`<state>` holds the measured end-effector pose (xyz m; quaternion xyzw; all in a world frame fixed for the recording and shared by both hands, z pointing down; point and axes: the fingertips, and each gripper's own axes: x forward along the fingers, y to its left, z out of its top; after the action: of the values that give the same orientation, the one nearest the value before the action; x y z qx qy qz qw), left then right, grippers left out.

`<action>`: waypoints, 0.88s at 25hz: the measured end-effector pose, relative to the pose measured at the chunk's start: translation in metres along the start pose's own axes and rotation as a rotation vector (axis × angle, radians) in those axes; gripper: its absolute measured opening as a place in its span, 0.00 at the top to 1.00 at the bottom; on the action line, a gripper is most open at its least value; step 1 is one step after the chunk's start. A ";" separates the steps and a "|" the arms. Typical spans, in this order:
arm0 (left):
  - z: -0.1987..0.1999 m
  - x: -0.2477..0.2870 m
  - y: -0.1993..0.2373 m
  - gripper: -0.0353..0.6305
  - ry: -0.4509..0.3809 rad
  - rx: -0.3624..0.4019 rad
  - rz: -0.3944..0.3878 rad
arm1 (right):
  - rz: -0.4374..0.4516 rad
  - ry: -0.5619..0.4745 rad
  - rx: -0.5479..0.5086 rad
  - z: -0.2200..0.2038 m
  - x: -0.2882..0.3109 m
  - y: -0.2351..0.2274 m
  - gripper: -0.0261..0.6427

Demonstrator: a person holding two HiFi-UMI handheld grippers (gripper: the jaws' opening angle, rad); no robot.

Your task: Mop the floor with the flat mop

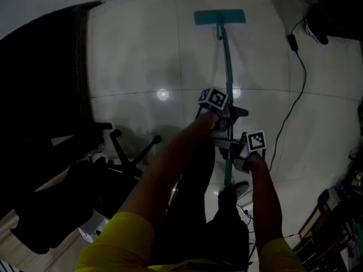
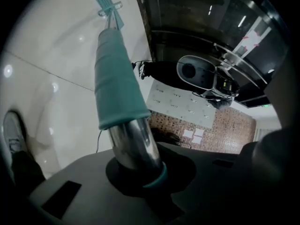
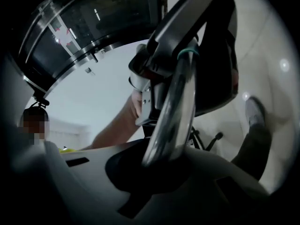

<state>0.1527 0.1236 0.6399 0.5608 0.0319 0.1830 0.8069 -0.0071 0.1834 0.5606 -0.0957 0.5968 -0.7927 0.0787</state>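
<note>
Head view gives us, well to the left of our left gripper (image 1: 223, 118), a dark chair base (image 1: 133, 152) on the pale floor (image 1: 142, 55). The left gripper is clamped on the mop handle (image 1: 228, 72), just ahead of the right one along the pole. From it the handle runs forward to the teal mop head (image 1: 219, 17), which lies flat on the floor well ahead of both grippers. In the left gripper view we see its jaws closed round the steel tube (image 2: 136, 146), just below the teal sleeve (image 2: 115, 74).

Our right gripper (image 1: 237, 150) sits just behind the left and is also closed on the handle. The right gripper view shows us the steel tube passing between its jaws and up to the left gripper. Just behind the right gripper a shoe (image 1: 235, 190) stands on the floor. To the right of that gripper a black cable (image 1: 295, 103) trails across the tiles.
</note>
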 end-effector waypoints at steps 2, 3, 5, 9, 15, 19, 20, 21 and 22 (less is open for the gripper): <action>0.033 -0.003 0.009 0.89 0.113 -0.001 0.121 | 0.039 -0.022 -0.002 0.041 0.011 0.004 0.96; 0.041 -0.004 0.013 0.88 0.151 0.010 0.172 | 0.068 -0.031 0.004 0.051 0.015 0.010 0.96; 0.037 -0.004 0.011 0.86 0.153 0.034 0.177 | 0.129 -0.050 0.018 0.047 0.018 0.026 0.96; -0.070 -0.002 0.003 0.86 0.110 0.055 0.112 | 0.188 -0.036 0.096 -0.061 0.019 0.060 0.95; -0.300 0.032 -0.015 0.85 0.123 -0.140 0.015 | 0.110 -0.041 0.246 -0.276 -0.020 0.080 0.95; -0.252 0.043 -0.014 0.86 0.059 -0.116 -0.008 | 0.147 -0.077 0.138 -0.230 -0.033 0.071 0.92; -0.220 0.046 -0.013 0.86 0.049 -0.099 -0.020 | 0.140 -0.087 0.111 -0.201 -0.036 0.061 0.92; -0.182 0.048 -0.013 0.86 0.041 -0.086 -0.038 | 0.129 -0.100 0.081 -0.166 -0.039 0.050 0.91; -0.142 0.051 -0.016 0.86 0.037 -0.076 -0.052 | 0.122 -0.114 0.050 -0.127 -0.043 0.039 0.91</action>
<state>0.1676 0.2621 0.5812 0.5253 0.0546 0.1735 0.8312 0.0033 0.3011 0.4860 -0.1022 0.5763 -0.7943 0.1629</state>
